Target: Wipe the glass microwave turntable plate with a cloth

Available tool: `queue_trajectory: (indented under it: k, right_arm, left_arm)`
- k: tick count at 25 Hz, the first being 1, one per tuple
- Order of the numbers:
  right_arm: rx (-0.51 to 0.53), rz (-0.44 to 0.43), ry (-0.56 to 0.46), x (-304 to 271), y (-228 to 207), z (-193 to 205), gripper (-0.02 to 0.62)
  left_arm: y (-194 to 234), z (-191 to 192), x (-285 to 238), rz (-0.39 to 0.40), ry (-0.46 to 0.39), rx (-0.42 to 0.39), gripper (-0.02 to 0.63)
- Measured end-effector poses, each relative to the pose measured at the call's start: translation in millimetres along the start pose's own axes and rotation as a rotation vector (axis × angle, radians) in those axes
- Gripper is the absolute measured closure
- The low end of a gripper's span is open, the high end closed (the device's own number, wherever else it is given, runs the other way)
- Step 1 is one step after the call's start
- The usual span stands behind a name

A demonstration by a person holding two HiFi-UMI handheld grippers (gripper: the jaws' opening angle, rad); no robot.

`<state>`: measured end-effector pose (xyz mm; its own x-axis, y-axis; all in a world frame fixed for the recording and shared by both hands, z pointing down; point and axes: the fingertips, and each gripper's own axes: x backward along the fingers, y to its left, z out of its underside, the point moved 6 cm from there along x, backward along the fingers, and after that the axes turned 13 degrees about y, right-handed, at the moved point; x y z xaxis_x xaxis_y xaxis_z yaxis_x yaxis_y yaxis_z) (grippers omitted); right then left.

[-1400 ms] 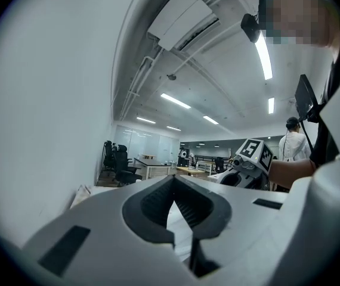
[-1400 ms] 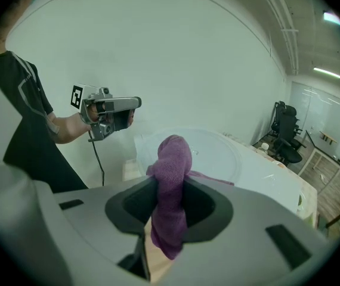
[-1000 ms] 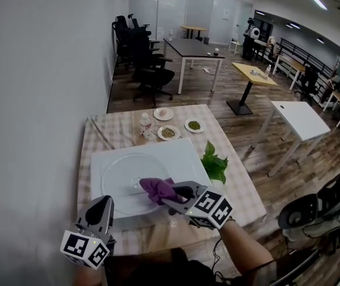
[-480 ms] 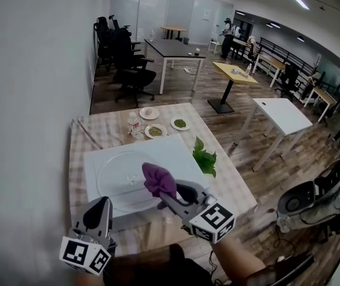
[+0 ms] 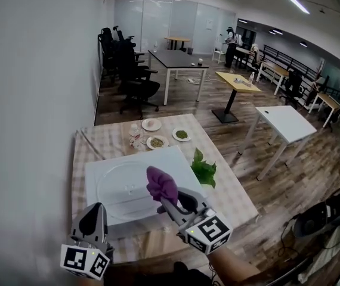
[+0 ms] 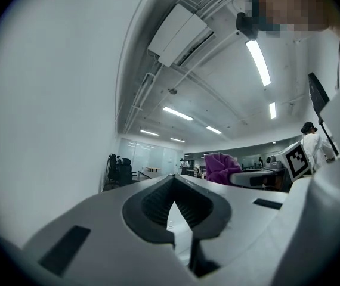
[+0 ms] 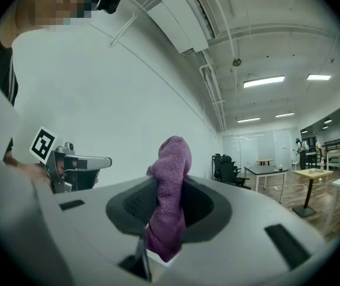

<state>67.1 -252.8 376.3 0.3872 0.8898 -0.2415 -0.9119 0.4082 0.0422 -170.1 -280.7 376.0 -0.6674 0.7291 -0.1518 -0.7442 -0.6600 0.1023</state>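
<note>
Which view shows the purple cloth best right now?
Right gripper view: the purple cloth fills the centre, clamped between its jaws. Head view shows it smaller; left gripper view, only a distant lump.

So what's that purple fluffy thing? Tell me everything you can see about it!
It's a purple cloth, fuzzy like a towel and bunched into a lump. The right tongs are shut on its middle, so one end pokes up past them and the other hangs out below. It seems to be held above the glass plate, and nothing else touches it.
</note>
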Motion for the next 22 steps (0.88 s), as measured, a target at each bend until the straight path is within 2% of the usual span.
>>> queue_trajectory:
  k: [4, 14, 22]
  right_arm:
    - [-0.027, -0.003, 0.013, 2.8, -10.3, 0.0, 0.494]
    - [-0.015, -0.021, -0.001, 9.2, -29.5, 0.2, 0.494]
    - [-0.023, -0.023, 0.015, 8.6, -42.7, 2.7, 0.495]
  left_arm:
    - [-6.1, -4.8, -5.6, -0.032, 0.003, -0.005, 0.598]
    - [-21.4, -3.4, -14.8, -0.089, -0.006, -0.002, 0.598]
    - [-26.9, 0.5, -20.5, -0.106, 0.003, -0.001, 0.598]
